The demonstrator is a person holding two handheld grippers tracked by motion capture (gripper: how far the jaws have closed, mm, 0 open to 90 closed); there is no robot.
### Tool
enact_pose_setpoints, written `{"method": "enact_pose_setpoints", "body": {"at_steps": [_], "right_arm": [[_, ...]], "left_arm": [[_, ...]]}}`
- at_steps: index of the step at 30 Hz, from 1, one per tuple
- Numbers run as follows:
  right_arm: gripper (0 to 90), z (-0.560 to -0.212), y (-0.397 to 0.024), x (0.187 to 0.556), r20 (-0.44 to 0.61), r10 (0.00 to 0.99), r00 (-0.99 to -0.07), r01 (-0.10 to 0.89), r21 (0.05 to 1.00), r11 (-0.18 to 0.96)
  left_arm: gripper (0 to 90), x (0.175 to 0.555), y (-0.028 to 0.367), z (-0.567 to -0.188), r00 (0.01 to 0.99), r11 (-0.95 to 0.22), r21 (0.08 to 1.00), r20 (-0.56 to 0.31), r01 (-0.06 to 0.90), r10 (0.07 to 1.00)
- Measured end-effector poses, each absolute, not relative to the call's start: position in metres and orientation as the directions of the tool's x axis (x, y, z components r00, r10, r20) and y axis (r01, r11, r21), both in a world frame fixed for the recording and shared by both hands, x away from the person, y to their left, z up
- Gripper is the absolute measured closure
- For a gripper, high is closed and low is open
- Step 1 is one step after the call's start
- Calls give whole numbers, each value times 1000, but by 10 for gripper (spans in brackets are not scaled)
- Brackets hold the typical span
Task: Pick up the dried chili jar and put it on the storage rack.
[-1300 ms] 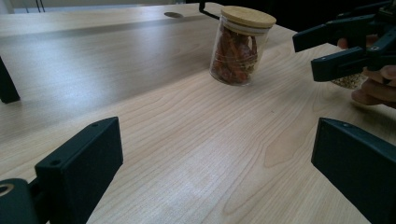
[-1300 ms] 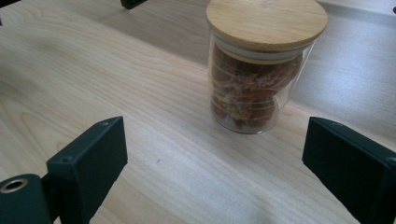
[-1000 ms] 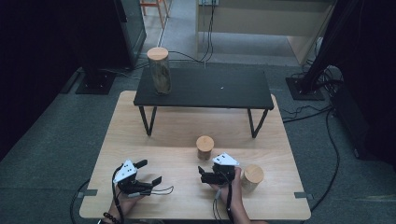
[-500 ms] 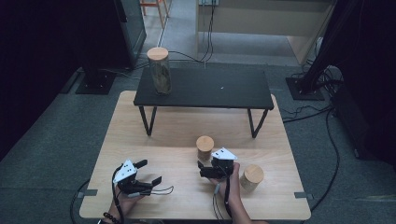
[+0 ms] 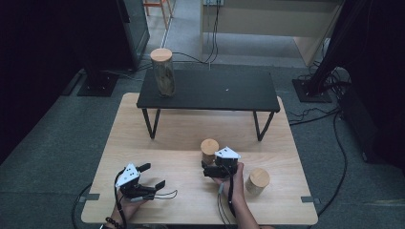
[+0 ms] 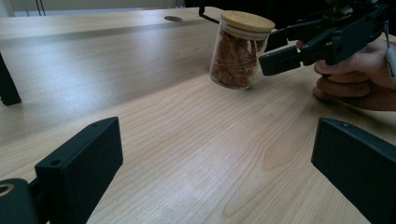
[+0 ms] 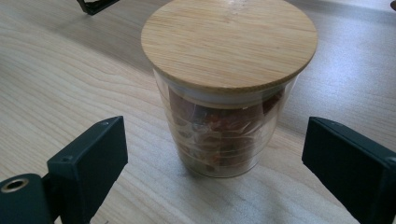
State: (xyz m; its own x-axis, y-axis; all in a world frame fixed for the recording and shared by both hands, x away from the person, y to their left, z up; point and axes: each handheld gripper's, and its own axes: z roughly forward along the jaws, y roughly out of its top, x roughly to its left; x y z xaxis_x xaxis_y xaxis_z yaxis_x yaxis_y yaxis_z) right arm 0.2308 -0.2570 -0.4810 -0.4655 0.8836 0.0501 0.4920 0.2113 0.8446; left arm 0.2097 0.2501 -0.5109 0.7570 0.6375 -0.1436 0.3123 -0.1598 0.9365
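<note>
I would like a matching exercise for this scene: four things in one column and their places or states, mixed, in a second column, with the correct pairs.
Things:
1. tall jar
2. small jar
3. second small jar
4. left gripper

Places or states:
a. open above bare wood, nothing between its jaws
b. on the black shelf, at its left end
c. between the open jaws of the right gripper
d. on the wooden table, to the right of the right hand

Pairs: 1-b, 2-c, 3-d, 4-a
</note>
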Motion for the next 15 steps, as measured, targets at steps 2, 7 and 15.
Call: {"method": "enact_pose_setpoints", "body": {"at_steps": [2,7,15], "right_arm": [[68,-481,-257,232,52,885,-463,494,844,209],[71,-482,-256,234,52,887,-459,493,846,205],[110,-482,-254,240,50,885,-462,491,846,208]], "left_arm": [[21,210,250,-511,758,-161,936,-143,312,637],[21,210,250,-511,758,-162,936,-143,312,637],[21,210,249,-511,756,-161,936,-143,313,638]]}}
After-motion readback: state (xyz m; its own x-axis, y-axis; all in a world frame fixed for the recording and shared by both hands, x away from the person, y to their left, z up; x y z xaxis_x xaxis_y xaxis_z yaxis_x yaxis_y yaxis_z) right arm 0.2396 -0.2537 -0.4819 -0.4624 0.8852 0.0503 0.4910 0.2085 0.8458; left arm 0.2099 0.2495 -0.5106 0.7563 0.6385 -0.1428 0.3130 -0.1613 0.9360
